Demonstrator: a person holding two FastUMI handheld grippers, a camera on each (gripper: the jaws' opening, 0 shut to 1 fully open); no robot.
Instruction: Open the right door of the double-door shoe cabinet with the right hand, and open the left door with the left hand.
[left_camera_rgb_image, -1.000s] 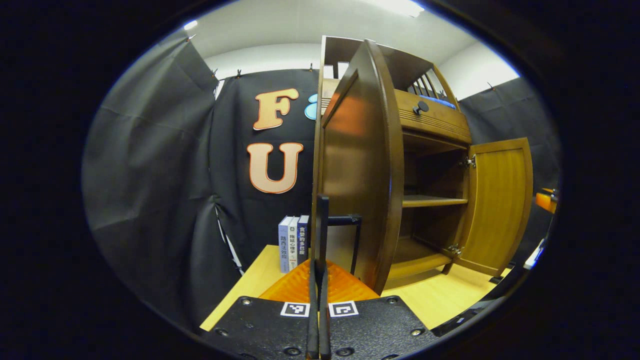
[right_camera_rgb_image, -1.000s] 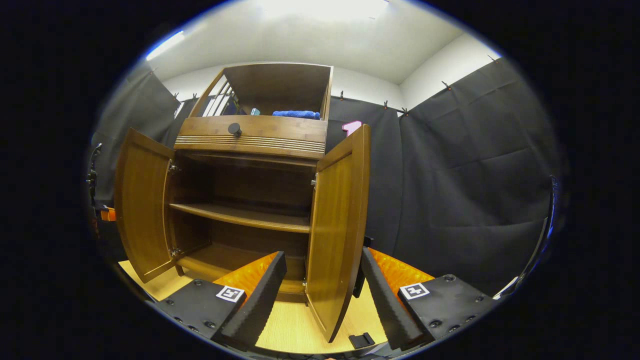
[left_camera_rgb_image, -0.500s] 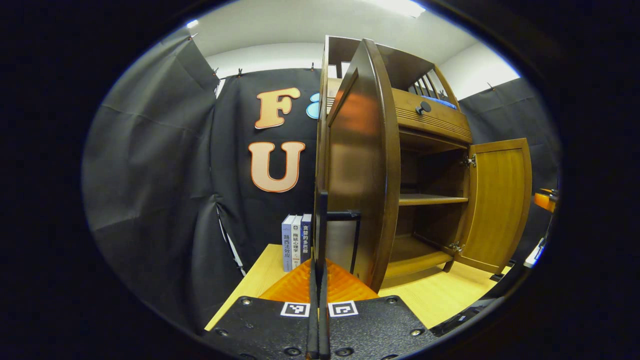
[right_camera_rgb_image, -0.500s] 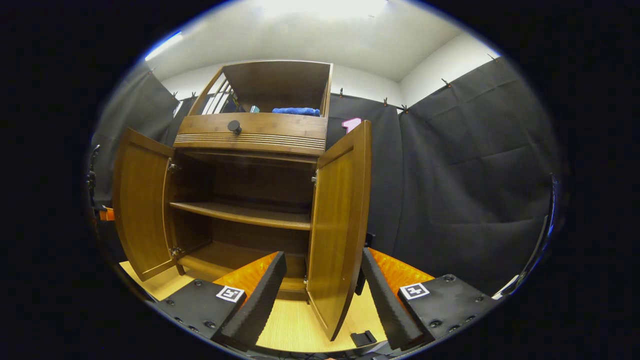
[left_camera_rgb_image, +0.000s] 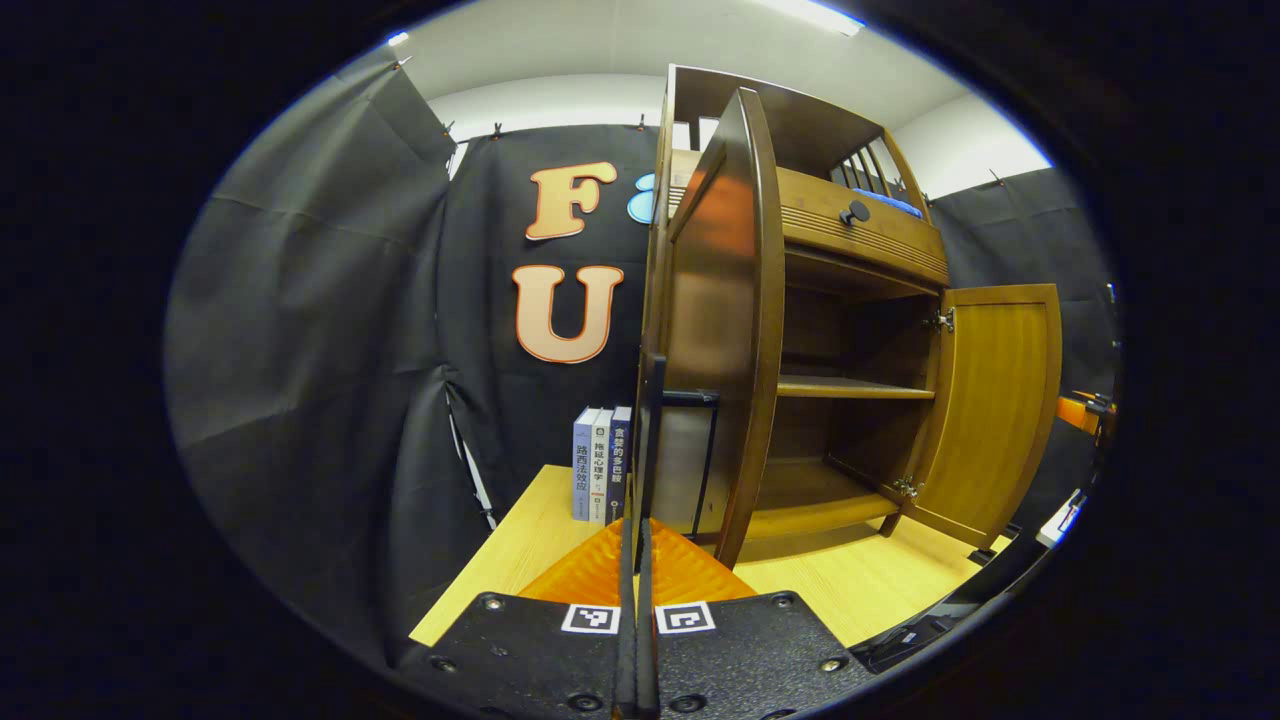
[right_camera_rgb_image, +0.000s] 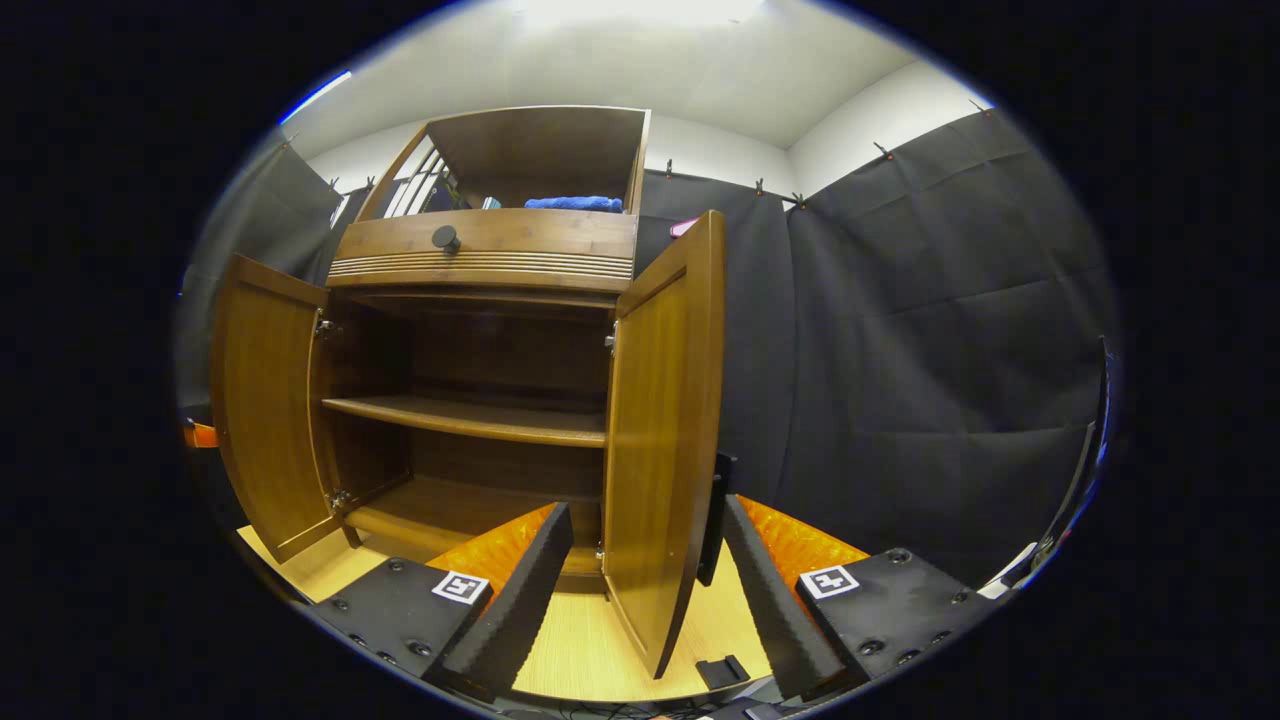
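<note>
The brown wooden shoe cabinet (right_camera_rgb_image: 490, 255) stands with both doors swung out. In the left gripper view the left door (left_camera_rgb_image: 720, 300) shows edge-on, its glossy face mirroring its thin black handle (left_camera_rgb_image: 652, 430). My left gripper (left_camera_rgb_image: 637, 530) is shut on the lower end of that handle. The right door (left_camera_rgb_image: 1000, 400) hangs wide beyond. In the right gripper view the right door (right_camera_rgb_image: 660, 420) stands between my spread fingers. My right gripper (right_camera_rgb_image: 648, 510) is open, and the door's black handle (right_camera_rgb_image: 712, 520) sits just inside the right finger (right_camera_rgb_image: 760, 570). The left door (right_camera_rgb_image: 265, 400) is at the far left.
The cabinet rests on a light wooden table (left_camera_rgb_image: 860, 590). Three books (left_camera_rgb_image: 600, 465) stand beside its left wall. Inside are a middle shelf (right_camera_rgb_image: 470, 418) and a drawer knob (right_camera_rgb_image: 445, 238) above, with a blue cloth (right_camera_rgb_image: 570, 203) on top. A small black piece (right_camera_rgb_image: 722, 672) lies near the table's front.
The left door has swung a little further out with my left gripper holding its handle. The right gripper stays open around the right door's edge, shifted slightly.
</note>
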